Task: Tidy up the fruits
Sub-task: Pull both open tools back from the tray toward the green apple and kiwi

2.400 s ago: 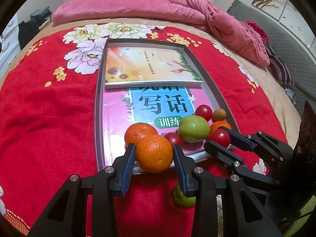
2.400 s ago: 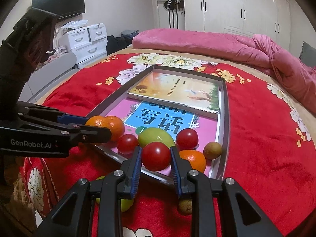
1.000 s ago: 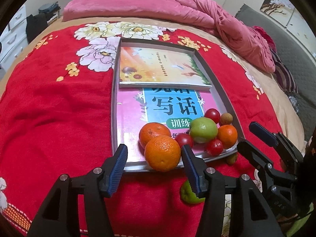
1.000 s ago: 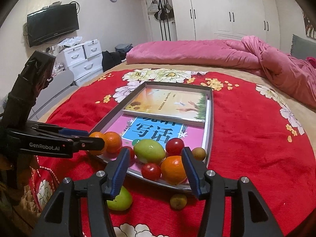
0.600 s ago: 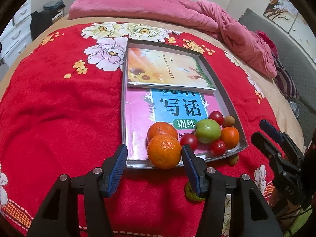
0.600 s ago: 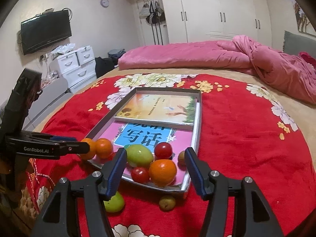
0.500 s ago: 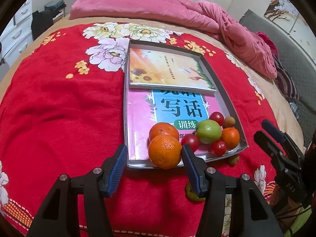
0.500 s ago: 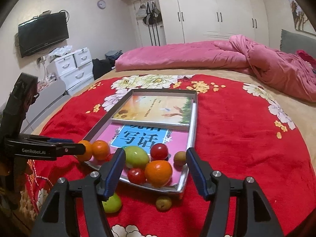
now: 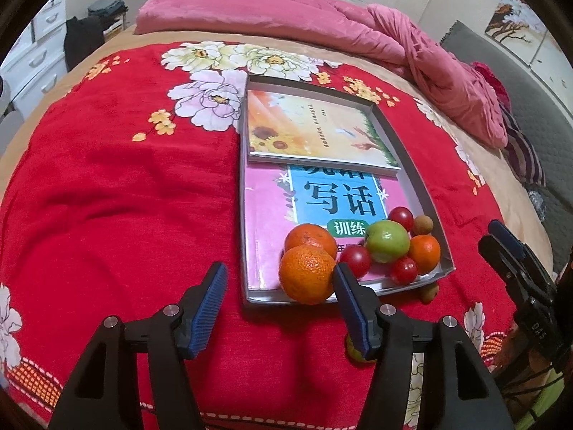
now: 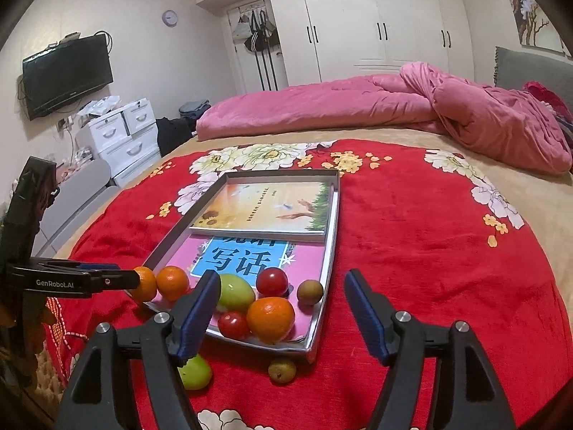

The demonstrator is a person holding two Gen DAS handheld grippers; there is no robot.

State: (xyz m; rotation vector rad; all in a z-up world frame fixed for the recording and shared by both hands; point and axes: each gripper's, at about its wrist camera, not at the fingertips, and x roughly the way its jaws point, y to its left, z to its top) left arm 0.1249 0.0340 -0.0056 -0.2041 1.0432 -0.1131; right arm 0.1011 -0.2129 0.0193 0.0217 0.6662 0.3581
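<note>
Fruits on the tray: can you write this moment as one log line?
left gripper: open, empty | right gripper: open, empty | tray: holds fruit | green fruit, brown fruit: on blanket

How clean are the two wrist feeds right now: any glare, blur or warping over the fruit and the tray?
Left wrist view: sharp and evenly lit, no blur on the front orange; fisheye bows the tray edges, and dark vignette fills the corners. Right wrist view: also sharp, with ceiling-light glare on the glossy wardrobe doors; the green fruit on the red blanket sits partly behind a finger.

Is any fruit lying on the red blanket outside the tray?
Yes, a green fruit and a small brown fruit lie on the red blanket before the tray.
</note>
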